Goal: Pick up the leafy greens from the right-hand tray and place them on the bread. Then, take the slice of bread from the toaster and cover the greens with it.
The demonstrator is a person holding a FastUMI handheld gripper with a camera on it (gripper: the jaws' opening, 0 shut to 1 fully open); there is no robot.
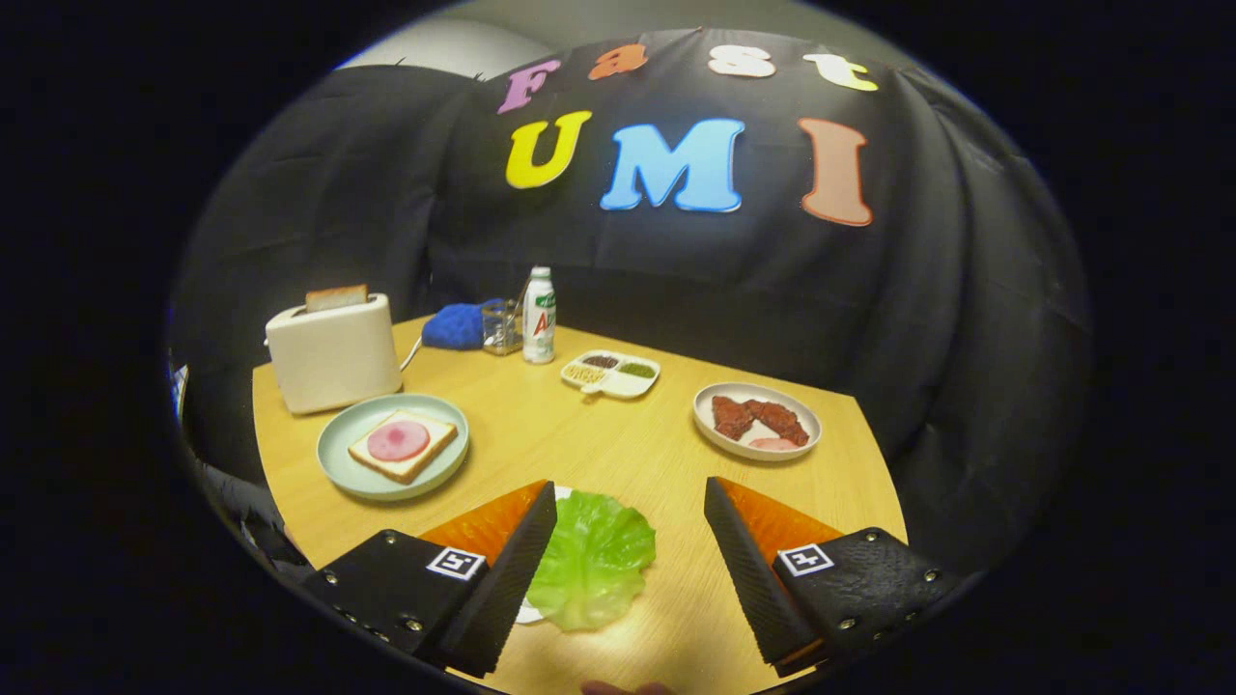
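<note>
Above the table | gripper spread wide, tilted down | leafy greens between fingers, ungrasped

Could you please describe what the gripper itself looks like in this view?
The gripper has two wedge-shaped fingers with ribbed inner faces. Each sits on a textured block fastened with small screws and carrying a square black-and-white marker. No cables show.

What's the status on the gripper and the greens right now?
Gripper open, above table. Leafy greens between the fingers, ungrasped. Bread on plate beyond, toaster behind it. Path clear.
</note>
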